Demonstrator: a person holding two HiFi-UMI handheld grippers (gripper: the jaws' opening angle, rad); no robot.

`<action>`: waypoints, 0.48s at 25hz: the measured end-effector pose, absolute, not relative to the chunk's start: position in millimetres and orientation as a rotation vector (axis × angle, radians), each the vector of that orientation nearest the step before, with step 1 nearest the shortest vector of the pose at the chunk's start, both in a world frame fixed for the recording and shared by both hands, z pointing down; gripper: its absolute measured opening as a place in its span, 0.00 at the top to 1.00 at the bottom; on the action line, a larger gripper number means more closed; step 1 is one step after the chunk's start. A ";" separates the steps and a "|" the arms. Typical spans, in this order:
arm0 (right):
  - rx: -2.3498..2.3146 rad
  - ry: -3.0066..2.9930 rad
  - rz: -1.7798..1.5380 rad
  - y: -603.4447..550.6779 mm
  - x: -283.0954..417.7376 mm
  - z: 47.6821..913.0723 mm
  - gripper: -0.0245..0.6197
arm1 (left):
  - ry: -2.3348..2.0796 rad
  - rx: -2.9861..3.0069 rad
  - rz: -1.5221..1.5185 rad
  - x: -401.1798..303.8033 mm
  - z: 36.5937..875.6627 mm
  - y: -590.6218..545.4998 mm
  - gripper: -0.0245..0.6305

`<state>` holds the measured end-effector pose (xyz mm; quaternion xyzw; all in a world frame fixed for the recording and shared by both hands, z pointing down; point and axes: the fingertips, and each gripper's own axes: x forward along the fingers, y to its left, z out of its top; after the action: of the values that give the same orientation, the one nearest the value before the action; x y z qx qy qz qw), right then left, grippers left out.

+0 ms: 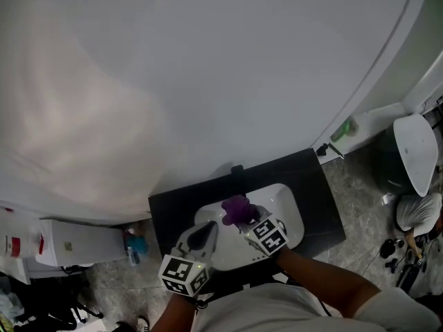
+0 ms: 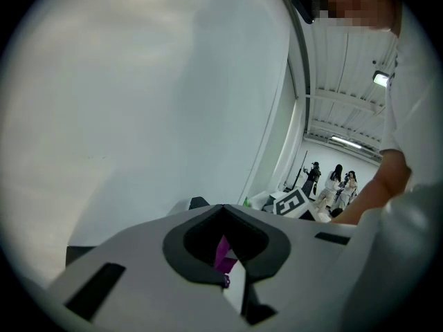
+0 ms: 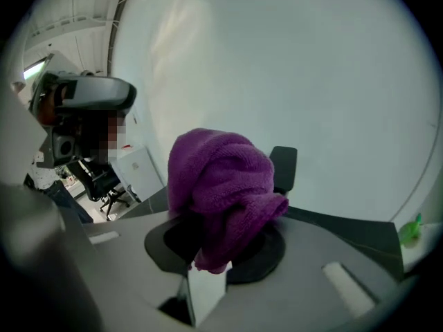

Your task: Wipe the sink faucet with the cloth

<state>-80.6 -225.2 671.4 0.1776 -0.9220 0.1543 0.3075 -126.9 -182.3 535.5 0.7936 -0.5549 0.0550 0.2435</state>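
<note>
My right gripper [image 1: 243, 221] is shut on a bunched purple cloth [image 1: 237, 209] over the white sink [image 1: 287, 213], which is set in a black counter [image 1: 318, 185]. In the right gripper view the cloth [image 3: 218, 178] fills the jaws of the right gripper [image 3: 211, 254] and hides most of what lies beyond. The black faucet [image 3: 284, 166] stands just behind it against the white wall, with a small gap between; in the head view the faucet [image 1: 237, 169] is at the sink's back edge. My left gripper [image 1: 205, 230] hovers over the sink's left part, jaws together, empty [image 2: 223, 251].
A green bottle [image 1: 344, 128] stands on a white ledge right of the counter. A white cabinet [image 1: 76, 242] is at the left on the floor, and a white seat lid [image 1: 415, 151] at the far right. People [image 2: 337, 182] stand far off.
</note>
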 end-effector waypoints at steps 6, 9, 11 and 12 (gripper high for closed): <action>0.602 -2.406 0.428 -287.5 -80.4 695.7 0.85 | -1.503 2.213 0.207 -112.4 530.6 -179.2 0.95; 0.598 -2.420 0.421 -273.6 -75.8 701.6 0.86 | -1.503 2.203 0.208 -113.2 534.6 -177.3 0.95; 0.556 -2.410 0.445 -246.2 -69.5 704.4 0.86 | -1.508 2.197 0.220 -115.0 537.7 -173.1 0.95; 0.527 -2.399 0.456 -231.1 -65.9 705.2 0.86 | -1.508 2.195 0.223 -115.6 539.1 -170.9 0.95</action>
<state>-65.9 -231.1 705.2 0.2003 -0.9110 0.1730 0.3163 -115.6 -170.9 539.1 0.7989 -0.5488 0.0813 0.2324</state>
